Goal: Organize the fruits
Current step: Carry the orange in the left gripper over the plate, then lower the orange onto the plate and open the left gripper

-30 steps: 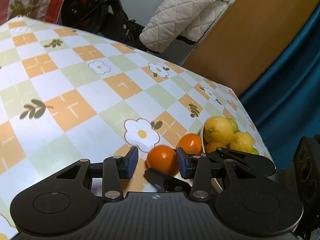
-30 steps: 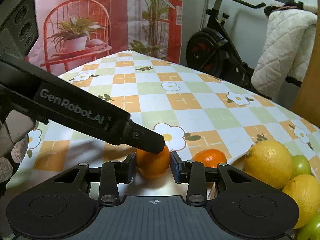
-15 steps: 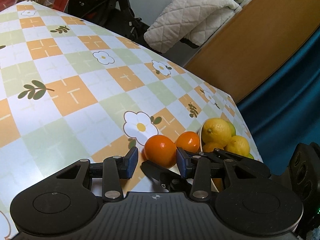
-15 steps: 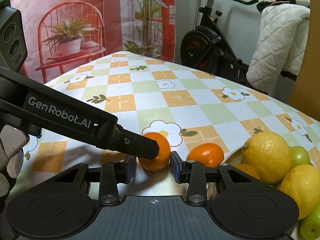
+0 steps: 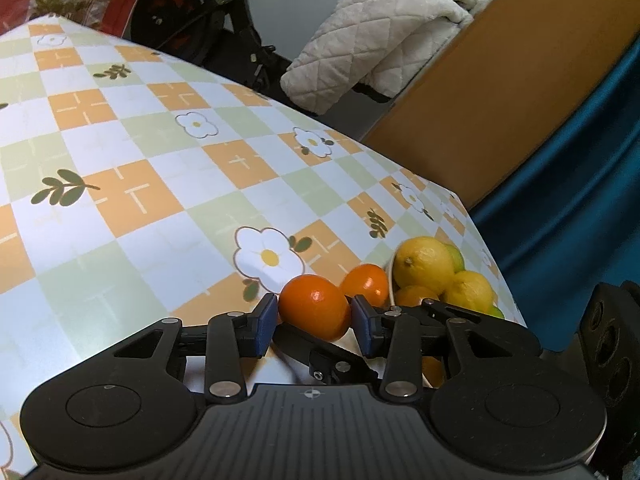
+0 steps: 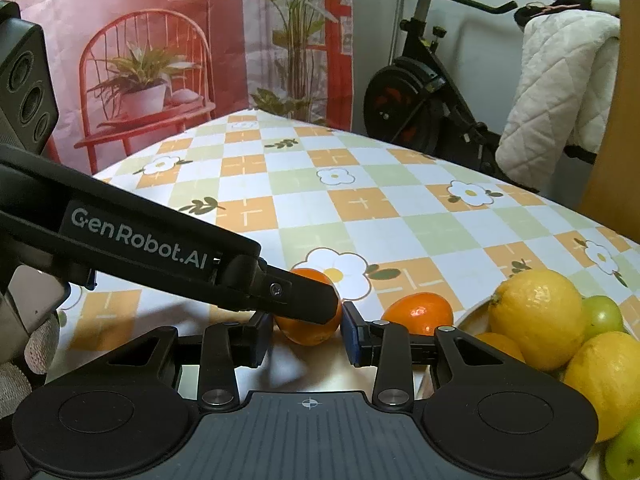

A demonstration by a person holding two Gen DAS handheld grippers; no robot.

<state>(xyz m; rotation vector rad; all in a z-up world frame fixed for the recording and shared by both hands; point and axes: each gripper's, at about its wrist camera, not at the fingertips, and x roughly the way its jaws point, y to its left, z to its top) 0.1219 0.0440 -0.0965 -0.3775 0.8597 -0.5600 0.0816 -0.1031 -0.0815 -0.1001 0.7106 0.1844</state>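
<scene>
An orange (image 5: 314, 311) sits between the blue pads of my left gripper (image 5: 313, 320), which is shut on it just above the checked tablecloth (image 5: 160, 184). The same orange (image 6: 308, 330) lies between the fingers of my right gripper (image 6: 306, 334), which stays open around it. My left gripper's finger (image 6: 296, 300) crosses over the orange in the right wrist view. A second orange (image 5: 366, 284) (image 6: 418, 314) rests on the cloth beside a white bowl (image 5: 390, 280) (image 6: 474, 316) holding lemons (image 5: 426, 266) (image 6: 536, 316) and green fruit (image 6: 602, 314).
An exercise bike (image 6: 424, 92) and a quilted white blanket (image 5: 376, 44) stand beyond the table's far edge. A wooden panel (image 5: 492, 72) and blue curtain (image 5: 580, 184) are at the right. The table edge runs close behind the bowl.
My left gripper's pads have closed in against the orange, and it sits slightly higher off the cloth. The second orange and the bowl have not moved.
</scene>
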